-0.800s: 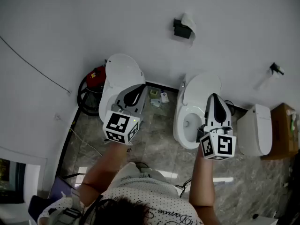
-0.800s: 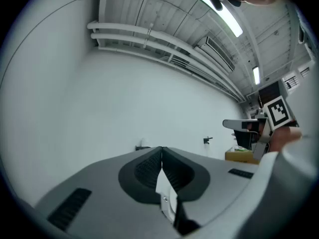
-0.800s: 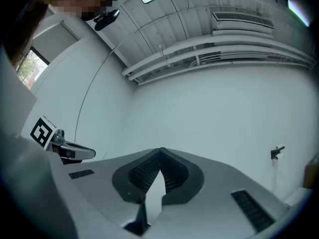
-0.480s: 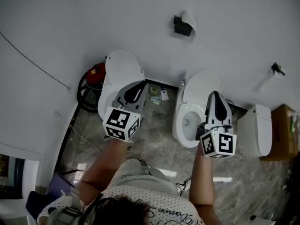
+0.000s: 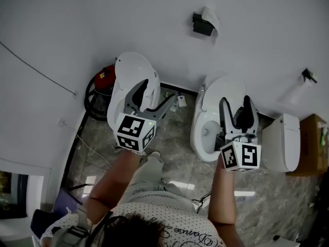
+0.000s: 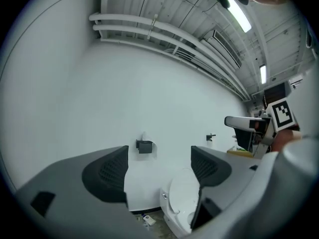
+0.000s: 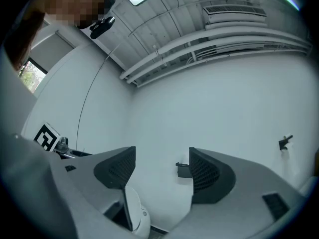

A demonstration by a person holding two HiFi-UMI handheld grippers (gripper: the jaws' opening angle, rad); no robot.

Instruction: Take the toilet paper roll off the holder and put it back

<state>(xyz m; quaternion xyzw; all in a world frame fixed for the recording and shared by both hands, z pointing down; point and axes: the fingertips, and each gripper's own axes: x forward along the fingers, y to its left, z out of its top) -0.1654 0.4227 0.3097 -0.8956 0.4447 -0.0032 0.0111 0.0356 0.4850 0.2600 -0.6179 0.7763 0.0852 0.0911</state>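
High on the white wall hangs the black holder (image 5: 201, 25) with the white toilet paper roll (image 5: 211, 18) on it. Both grippers are held well short of it, over the toilets. My left gripper (image 5: 158, 92) is open and empty; in its own view the holder (image 6: 145, 146) shows far off between the fingers. My right gripper (image 5: 236, 104) is also open and empty. In the right gripper view the holder (image 7: 182, 170) sits just left of the right finger, partly hidden by it.
Two white toilets (image 5: 128, 71) (image 5: 218, 94) stand against the wall below the grippers. A red appliance with a black hose (image 5: 102, 82) sits at left, a white bin (image 5: 281, 140) and a cardboard box (image 5: 314, 138) at right. A wall fitting (image 5: 307, 76) projects at right.
Both grippers' jaws have gone from together to spread apart. The hands have stayed in about the same place over the toilets.
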